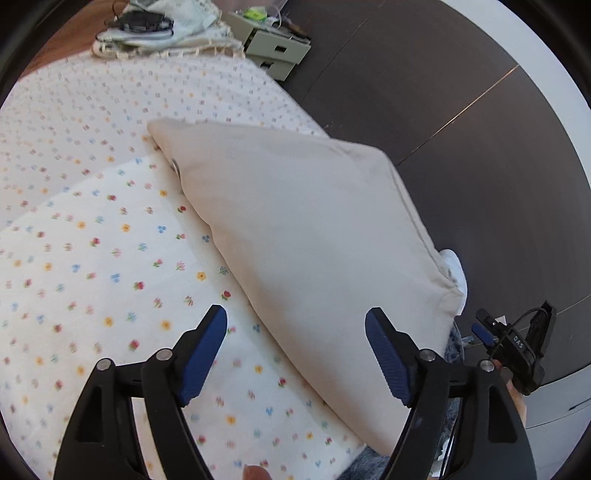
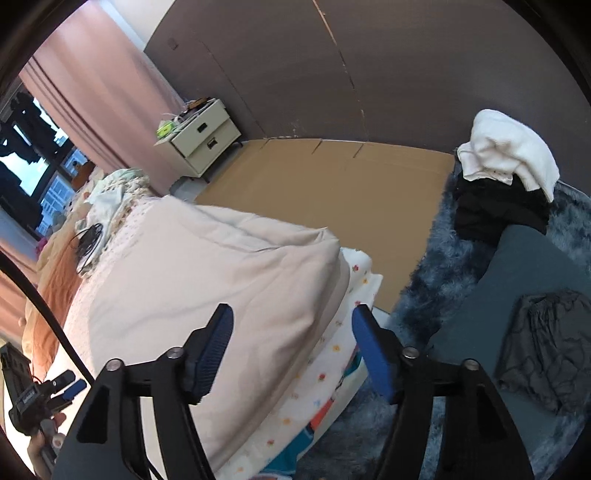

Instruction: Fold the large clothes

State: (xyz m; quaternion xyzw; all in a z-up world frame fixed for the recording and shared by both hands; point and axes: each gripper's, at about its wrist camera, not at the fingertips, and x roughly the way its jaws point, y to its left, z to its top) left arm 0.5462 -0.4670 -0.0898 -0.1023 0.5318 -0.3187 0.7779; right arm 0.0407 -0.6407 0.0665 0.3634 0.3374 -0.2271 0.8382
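Observation:
A cream garment [image 1: 306, 236] lies folded on the flowered bedspread [image 1: 92, 258] near the bed's right edge. My left gripper [image 1: 295, 347] is open and empty just above the garment's near side. The garment also shows in the right wrist view [image 2: 207, 273], lying over the bed's corner. My right gripper [image 2: 291, 343] is open and empty above the garment's edge at the bed corner. The right gripper shows small at the lower right of the left wrist view [image 1: 509, 343]. The left gripper shows at the lower left of the right wrist view [image 2: 48, 398].
A pale nightstand [image 2: 201, 136] stands by the pink curtain. Pillows and a cable [image 1: 147, 26] lie at the bed's head. A blue shaggy rug [image 2: 436, 266], a pile of white and black clothes [image 2: 506, 173] and a dark garment [image 2: 546, 354] are right of the bed.

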